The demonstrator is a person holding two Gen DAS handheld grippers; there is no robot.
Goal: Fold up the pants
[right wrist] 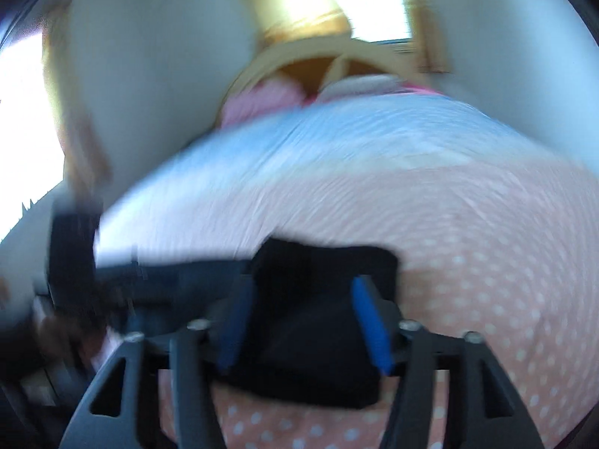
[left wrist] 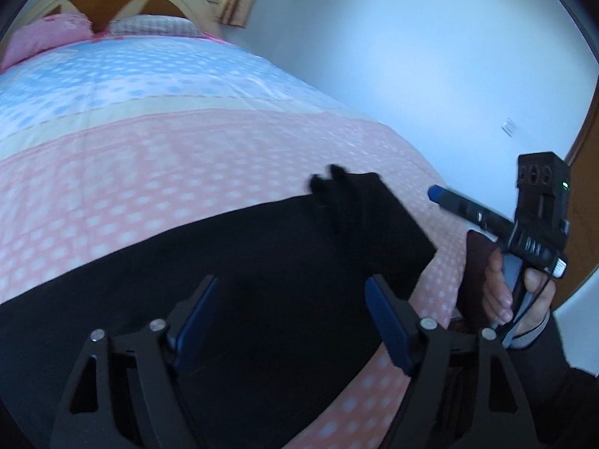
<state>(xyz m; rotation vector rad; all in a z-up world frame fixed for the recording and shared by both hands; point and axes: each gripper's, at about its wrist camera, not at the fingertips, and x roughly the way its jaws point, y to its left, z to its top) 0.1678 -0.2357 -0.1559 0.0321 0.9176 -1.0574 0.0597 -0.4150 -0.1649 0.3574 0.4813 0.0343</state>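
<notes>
Pants [left wrist: 232, 269] spread dark across the bed [left wrist: 157, 149], one end near the bed's right edge. Left hand-held gripper [left wrist: 292, 321] spread wide above the cloth, gripping nothing. Right hand-held gripper [right wrist: 303, 321] likewise wide, over that end. Likely between folds; next, closing on an edge to carry it over.

The left gripper [left wrist: 290, 323] has its two blue-padded jaws spread wide apart, empty. At about four o'clock, a hand [left wrist: 518, 292] in a dark sleeve grips the right gripper's [right wrist: 301, 323] handle. Through blur, its jaws seem parted too.
</notes>
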